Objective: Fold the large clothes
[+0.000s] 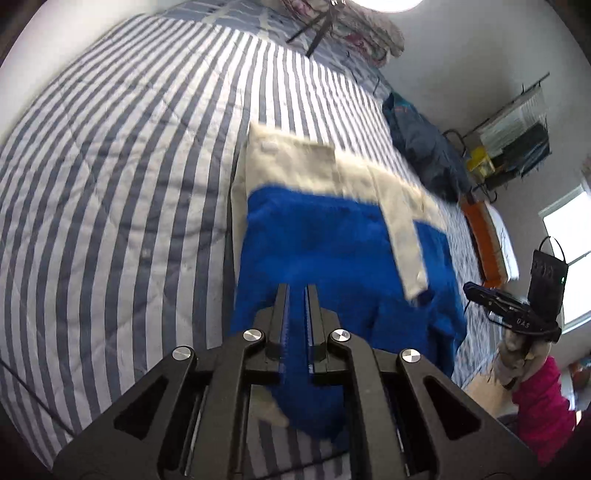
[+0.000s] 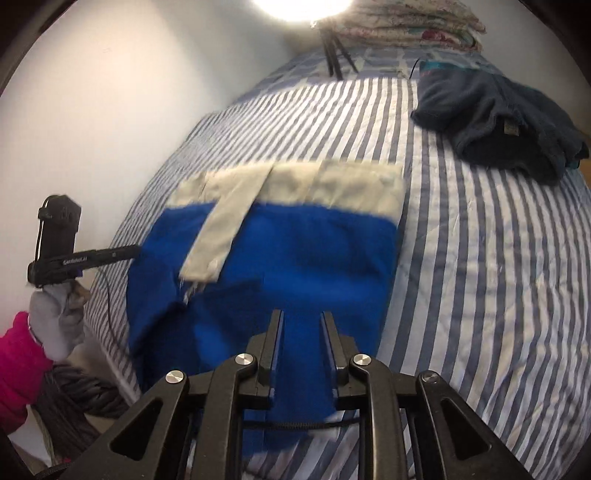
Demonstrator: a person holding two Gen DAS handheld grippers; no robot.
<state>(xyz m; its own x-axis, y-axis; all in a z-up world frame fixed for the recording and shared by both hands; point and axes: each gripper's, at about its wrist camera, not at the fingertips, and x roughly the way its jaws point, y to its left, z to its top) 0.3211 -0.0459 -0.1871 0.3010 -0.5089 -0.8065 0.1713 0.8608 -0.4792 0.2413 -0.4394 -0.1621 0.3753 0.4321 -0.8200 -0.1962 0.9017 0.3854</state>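
A large blue and cream garment (image 1: 332, 240) lies on the striped bed, cream part at the far end, with a cream sleeve (image 1: 406, 243) folded over the blue. It also shows in the right wrist view (image 2: 295, 251). My left gripper (image 1: 296, 291) is shut on the blue near edge, which runs between its fingers. My right gripper (image 2: 302, 317) is also shut on the blue near edge, its jaws a little wider around the bunched cloth. Each gripper shows from the side in the other view: the right one (image 1: 476, 291), the left one (image 2: 129, 251).
The blue-and-white striped bedspread (image 1: 129, 184) covers the bed. A dark navy garment (image 2: 498, 118) lies at the far right of the bed. A tripod (image 2: 334, 55) and folded quilts (image 2: 406, 22) stand at the head. A white wall is on the left.
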